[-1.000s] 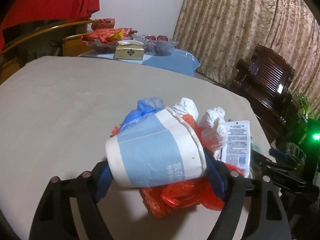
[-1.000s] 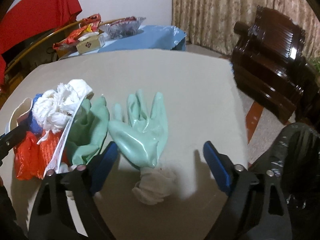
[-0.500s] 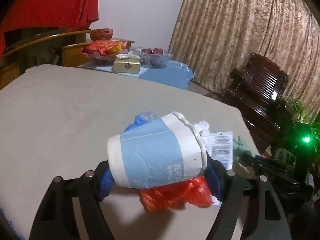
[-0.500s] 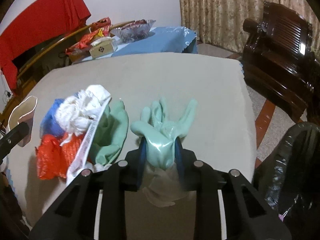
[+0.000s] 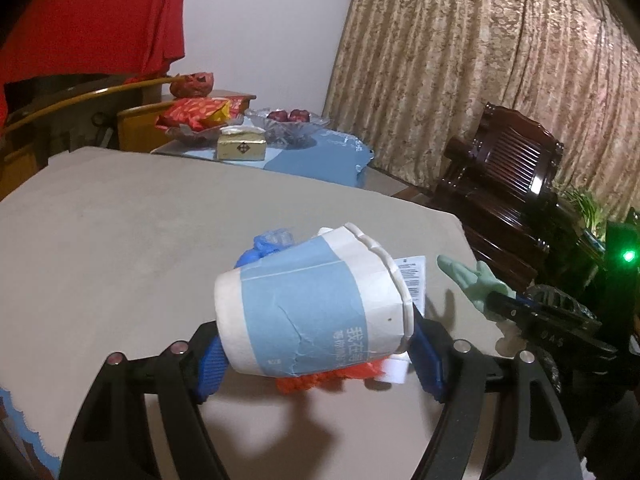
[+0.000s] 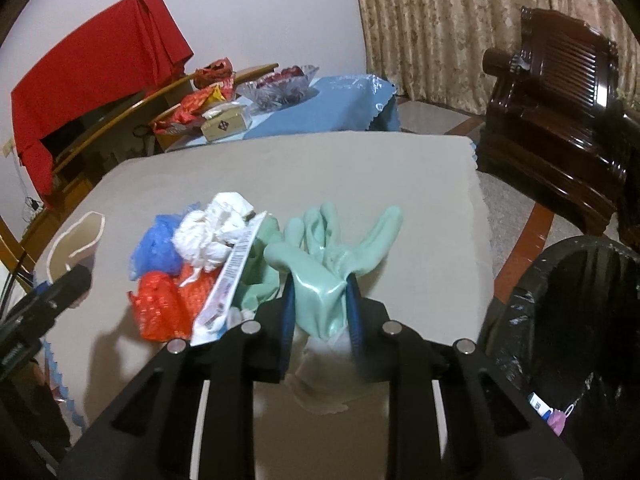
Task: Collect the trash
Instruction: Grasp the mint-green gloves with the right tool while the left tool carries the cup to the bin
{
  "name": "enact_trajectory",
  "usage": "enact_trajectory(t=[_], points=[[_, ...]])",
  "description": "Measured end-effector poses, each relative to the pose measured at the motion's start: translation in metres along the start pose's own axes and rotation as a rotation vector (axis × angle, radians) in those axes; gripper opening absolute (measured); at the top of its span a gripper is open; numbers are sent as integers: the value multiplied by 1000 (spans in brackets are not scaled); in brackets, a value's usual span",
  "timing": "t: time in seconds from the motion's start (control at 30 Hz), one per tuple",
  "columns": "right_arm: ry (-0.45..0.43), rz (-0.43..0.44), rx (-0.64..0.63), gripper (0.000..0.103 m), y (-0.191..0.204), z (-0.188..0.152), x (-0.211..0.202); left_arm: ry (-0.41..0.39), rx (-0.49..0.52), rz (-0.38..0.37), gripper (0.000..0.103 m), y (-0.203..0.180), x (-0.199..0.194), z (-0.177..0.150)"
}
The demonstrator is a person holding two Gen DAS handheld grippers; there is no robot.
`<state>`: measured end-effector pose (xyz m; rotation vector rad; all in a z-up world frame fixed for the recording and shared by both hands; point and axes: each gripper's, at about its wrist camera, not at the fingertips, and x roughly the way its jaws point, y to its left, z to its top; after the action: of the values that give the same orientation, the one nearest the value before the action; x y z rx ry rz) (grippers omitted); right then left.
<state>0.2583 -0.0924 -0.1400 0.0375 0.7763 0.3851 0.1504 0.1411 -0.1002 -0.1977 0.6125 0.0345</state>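
My left gripper (image 5: 316,356) is shut on a white and blue paper cup (image 5: 308,312), held on its side above the grey table (image 5: 120,216). The cup also shows at the left of the right wrist view (image 6: 76,248). My right gripper (image 6: 322,316) is shut on a mint green rubber glove (image 6: 332,260), lifted off the table. The glove shows at the right of the left wrist view (image 5: 476,284). A pile of trash lies on the table: a blue bag (image 6: 156,248), white crumpled plastic (image 6: 216,236), a red bag (image 6: 160,304), a printed wrapper (image 6: 232,276) and a second green glove (image 6: 260,280).
A bin lined with a black bag (image 6: 568,328) stands by the table's right edge, with a few items inside. A dark wooden armchair (image 6: 560,120) stands behind it. A side table with a blue cloth (image 6: 328,104) holds snacks, a box and glass dishes.
My right gripper closed on the green glove and lifted it off the table. My left gripper raised the paper cup higher above the trash pile.
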Motion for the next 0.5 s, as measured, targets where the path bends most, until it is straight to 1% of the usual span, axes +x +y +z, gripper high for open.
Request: enact_trajectory(t=[0.5], points=[[-105, 14, -9, 22, -4, 0, -77, -11, 59, -53, 75, -42, -15, 1]])
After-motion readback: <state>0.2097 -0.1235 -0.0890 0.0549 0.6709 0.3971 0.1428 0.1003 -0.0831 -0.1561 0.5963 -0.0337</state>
